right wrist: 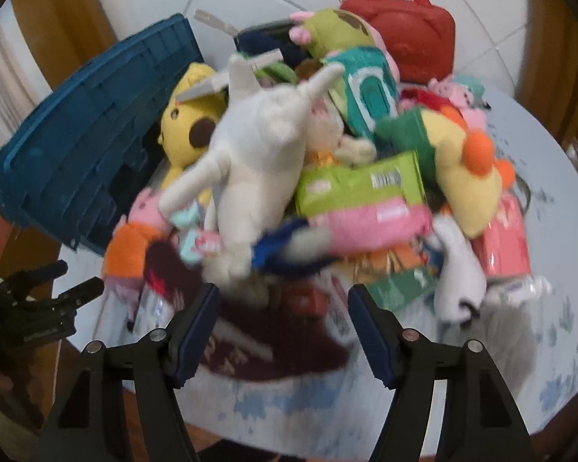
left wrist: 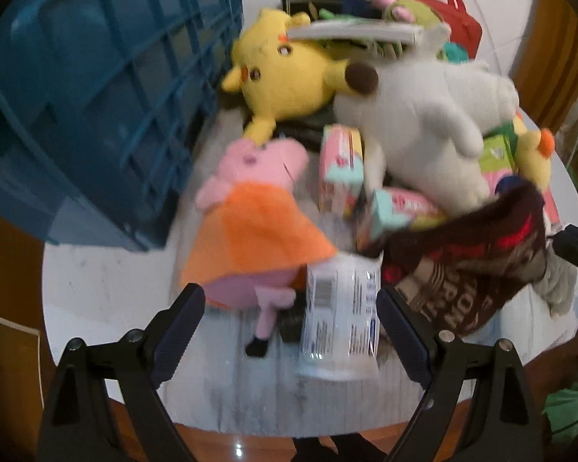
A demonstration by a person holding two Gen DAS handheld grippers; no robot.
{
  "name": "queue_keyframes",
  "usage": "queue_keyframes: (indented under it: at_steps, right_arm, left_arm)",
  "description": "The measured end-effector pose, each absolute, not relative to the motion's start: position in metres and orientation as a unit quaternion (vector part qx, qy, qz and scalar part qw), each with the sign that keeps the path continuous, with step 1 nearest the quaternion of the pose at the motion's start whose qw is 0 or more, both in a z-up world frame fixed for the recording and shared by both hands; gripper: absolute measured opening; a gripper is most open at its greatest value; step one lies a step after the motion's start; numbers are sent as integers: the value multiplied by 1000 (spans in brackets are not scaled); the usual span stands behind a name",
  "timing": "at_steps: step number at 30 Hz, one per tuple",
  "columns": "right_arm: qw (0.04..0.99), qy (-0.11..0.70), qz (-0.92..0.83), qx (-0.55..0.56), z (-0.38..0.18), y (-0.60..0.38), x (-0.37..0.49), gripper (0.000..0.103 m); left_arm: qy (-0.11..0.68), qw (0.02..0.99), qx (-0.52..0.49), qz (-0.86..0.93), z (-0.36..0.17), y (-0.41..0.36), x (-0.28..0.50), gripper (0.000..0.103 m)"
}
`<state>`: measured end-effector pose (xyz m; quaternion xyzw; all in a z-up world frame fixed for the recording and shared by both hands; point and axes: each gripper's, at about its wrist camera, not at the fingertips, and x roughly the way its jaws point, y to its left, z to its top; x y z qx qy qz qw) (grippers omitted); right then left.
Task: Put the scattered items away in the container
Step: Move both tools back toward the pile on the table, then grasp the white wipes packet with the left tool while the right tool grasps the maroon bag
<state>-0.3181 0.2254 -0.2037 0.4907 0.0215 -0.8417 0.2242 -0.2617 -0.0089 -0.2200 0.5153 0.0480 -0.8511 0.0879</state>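
A heap of toys and packets lies on a round white table (left wrist: 96, 292) beside a blue crate (left wrist: 96, 96) that is tipped on its side. My left gripper (left wrist: 291, 300) is open low over the heap's near edge. A pink pig plush in an orange dress (left wrist: 250, 231) and a white packet (left wrist: 339, 308) lie between its fingers, untouched by the pads. My right gripper (right wrist: 284, 296) is open above a dark maroon packet (right wrist: 273, 346), just in front of a white plush (right wrist: 258, 146).
In the heap are a yellow plush (right wrist: 189, 123), a green packet (right wrist: 362, 184), a pink packet (right wrist: 377, 223) and a yellow duck plush (right wrist: 470, 177). A red bag (right wrist: 408, 34) stands at the back. The crate (right wrist: 88, 161) borders the left side.
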Motion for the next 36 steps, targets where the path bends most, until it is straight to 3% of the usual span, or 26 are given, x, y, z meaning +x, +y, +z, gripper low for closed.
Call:
queue_keyframes:
  at_steps: [5,8,22,34,35,36]
  right_arm:
    - [211,-1,-841,498,-213,231,-302,71]
    - [207,7,-844,495,-217,225,-294,97]
    - [196,24,-840,506,-246,214,-300,102]
    - [222,30,-826,516,-275,207,-322,102]
    - [218,39,-829,514,-275,205,-321,92]
    - [212,51,-831,511,-275,203,-320,58]
  left_arm:
    - [43,62,534,-842,-245,2,-252,91]
    - [58,52,540,-838,-260,4,-247,91]
    - [58,60,566,-820,-305,20,-267,91]
    - [61,46,549,-833,-305,22,-279,90]
    - [62,40,544,-836,-303,23,-277,79]
    - [62,35,541,-838,-301,23,-276,63]
